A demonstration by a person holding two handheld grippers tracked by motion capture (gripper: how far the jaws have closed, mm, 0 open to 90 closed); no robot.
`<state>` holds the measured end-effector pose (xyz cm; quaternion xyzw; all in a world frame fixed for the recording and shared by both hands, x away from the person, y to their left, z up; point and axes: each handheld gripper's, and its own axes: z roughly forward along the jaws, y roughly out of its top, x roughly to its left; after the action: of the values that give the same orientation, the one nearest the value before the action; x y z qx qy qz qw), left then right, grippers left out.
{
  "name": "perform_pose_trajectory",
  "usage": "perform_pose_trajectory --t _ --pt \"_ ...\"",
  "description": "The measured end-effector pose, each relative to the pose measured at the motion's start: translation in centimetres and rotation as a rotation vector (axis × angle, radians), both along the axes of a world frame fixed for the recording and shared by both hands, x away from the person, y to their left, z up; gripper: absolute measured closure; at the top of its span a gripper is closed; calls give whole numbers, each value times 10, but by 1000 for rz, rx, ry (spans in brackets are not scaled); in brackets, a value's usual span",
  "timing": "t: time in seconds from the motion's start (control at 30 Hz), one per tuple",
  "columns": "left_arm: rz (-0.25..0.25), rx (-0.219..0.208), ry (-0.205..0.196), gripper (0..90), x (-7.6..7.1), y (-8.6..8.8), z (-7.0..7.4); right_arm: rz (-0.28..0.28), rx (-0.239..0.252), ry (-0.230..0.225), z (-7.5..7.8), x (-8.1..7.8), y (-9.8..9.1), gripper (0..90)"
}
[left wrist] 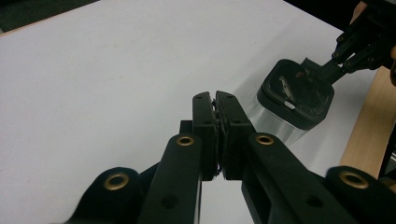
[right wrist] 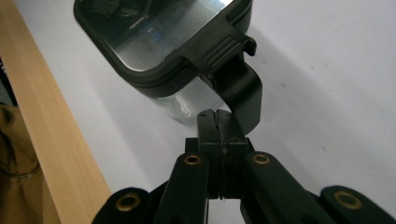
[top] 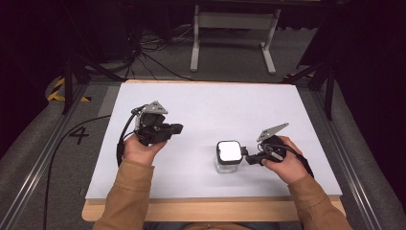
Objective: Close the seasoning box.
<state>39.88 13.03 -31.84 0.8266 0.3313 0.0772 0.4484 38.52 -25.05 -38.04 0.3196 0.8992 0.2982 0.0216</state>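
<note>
**Latch Work Under Way on a Clear Container**

On the left half of the white counter (top: 201, 103), the left gripper (top: 178, 128) hovers above the surface with its jaws pressed together on nothing, pointing toward the middle. Toward the near edge, right of centre, stands the clear container (top: 227, 165), capped by a dark-rimmed lid (top: 229, 150) with a pale top panel. Just to its right, the right gripper (top: 245, 152) meets the lid's side; in the right gripper view its jaws are closed flat against each other, their tips at the black latch flap (right wrist: 240, 91) that hangs from the lid's ribbed edge. Whether they pinch the flap or merely touch it cannot be told. The step in hand appears to be working this latch. The next move likely calls for a firm hold on the flap and a steadying left gripper, lest the light container slide toward the counter's near edge.
</note>
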Motion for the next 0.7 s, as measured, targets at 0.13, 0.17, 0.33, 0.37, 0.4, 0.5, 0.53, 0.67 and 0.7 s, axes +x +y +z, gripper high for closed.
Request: perform_pose_trajectory --t 0.13,0.17,0.33,0.37,0.4,0.5,0.53,0.67,0.7 --pt "10 2 5 871 -2 4 -1 -22 19 -17 -1 8 -3 900" --pt "10 2 5 869 -2 4 -1 -22 19 -17 -1 8 -3 900" --pt "29 3 18 869 -6 10 -2 -47 34 -29 -3 17 -5 900" --pt "28 5 14 869 -6 11 -3 -51 37 -34 -3 19 -5 900" --pt "32 11 16 869 -7 12 -3 -57 38 -38 -4 21 -5 900" --pt "34 17 24 869 -8 13 -5 -72 46 -70 -5 27 -6 900" --pt "41 10 28 869 -9 13 -6 -82 56 -74 -6 29 -6 900" --pt "37 18 27 870 -8 11 -6 -105 63 -106 -10 35 -8 900" --pt "34 24 29 870 -8 11 -6 -110 67 -101 -10 35 -8 900"
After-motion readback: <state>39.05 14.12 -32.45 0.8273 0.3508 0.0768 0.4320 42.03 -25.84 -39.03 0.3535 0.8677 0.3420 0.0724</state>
